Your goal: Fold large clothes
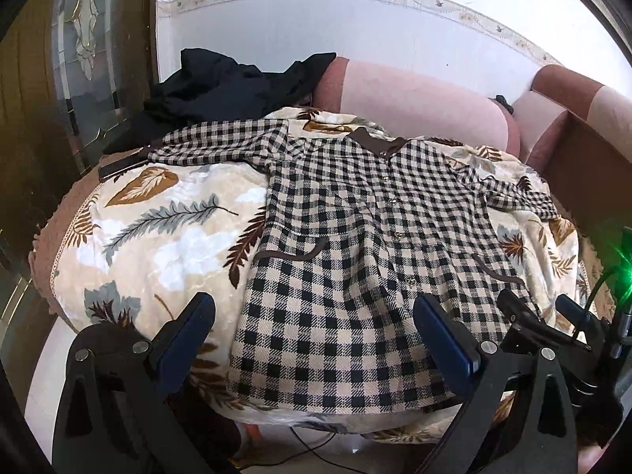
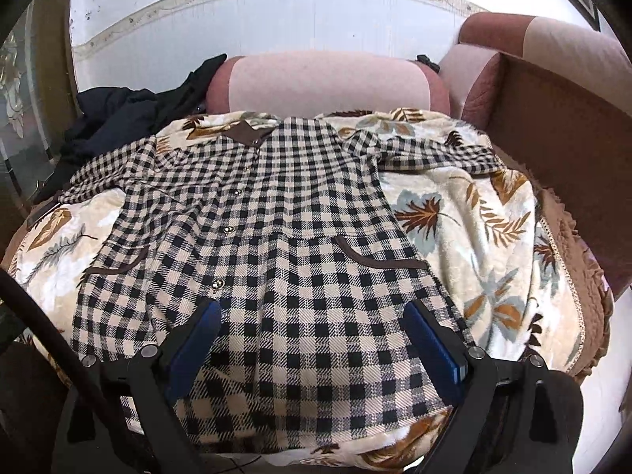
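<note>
A black-and-cream checked shirt (image 1: 355, 245) with a brown collar and brown pocket trim lies face up and spread flat on a leaf-patterned blanket (image 1: 158, 229), sleeves out to both sides. It also shows in the right wrist view (image 2: 296, 245). My left gripper (image 1: 312, 316) is open and empty, above the shirt's lower hem on its left half. My right gripper (image 2: 312, 324) is open and empty, above the hem on its right half. The right gripper also shows at the right edge of the left wrist view (image 1: 537, 312).
A dark garment (image 1: 221, 91) is heaped at the back left of the blanket. A pink bolster (image 2: 328, 79) lies behind the shirt. A brown sofa arm (image 2: 561, 126) rises at the right. Cables lie on the floor (image 1: 316, 446) below the front edge.
</note>
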Demonstrator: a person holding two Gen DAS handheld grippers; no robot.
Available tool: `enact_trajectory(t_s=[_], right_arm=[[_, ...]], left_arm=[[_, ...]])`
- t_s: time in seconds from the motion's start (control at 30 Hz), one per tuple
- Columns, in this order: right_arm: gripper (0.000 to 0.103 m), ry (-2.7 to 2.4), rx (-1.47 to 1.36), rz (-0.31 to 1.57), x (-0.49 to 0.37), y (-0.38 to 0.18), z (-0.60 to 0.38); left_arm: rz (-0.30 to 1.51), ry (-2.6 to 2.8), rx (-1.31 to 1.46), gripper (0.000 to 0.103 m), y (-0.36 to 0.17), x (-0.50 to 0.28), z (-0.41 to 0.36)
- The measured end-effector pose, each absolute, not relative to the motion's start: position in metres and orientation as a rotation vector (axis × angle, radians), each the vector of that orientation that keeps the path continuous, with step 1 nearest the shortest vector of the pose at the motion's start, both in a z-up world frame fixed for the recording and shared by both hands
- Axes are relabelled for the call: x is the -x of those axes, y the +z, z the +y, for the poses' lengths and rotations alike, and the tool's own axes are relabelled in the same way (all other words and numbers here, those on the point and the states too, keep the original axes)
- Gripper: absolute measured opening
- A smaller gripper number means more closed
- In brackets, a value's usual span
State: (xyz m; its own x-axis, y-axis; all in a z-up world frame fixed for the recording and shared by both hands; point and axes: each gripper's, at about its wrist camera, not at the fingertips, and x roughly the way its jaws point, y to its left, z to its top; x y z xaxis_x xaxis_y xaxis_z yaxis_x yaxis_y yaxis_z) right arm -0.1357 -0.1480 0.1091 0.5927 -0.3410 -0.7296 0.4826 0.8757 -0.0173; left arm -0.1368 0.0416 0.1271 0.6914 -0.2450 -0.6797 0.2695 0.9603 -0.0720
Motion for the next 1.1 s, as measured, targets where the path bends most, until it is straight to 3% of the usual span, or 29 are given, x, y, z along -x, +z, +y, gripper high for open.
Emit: enact_trajectory(t_s=[0.4,0.93,1.1], right_arm=[[0.096,-0.435,-0.13,0.839,0.1,0.101,-0.145],[0.096,-0.358,-0.104,0.954,0.019,0.05,-0.163],[0.096,-0.378,-0.107,0.989,0.006,0.035,-0.17]], left_arm=[[0.825,-0.229,0.003,0.101,0.113,0.087,0.064],[0.926,0.014,0.268,0.101,0.067,-0.167,0.205],[0.986,0.02,0.514,0.085,0.034,-0.253,0.253]])
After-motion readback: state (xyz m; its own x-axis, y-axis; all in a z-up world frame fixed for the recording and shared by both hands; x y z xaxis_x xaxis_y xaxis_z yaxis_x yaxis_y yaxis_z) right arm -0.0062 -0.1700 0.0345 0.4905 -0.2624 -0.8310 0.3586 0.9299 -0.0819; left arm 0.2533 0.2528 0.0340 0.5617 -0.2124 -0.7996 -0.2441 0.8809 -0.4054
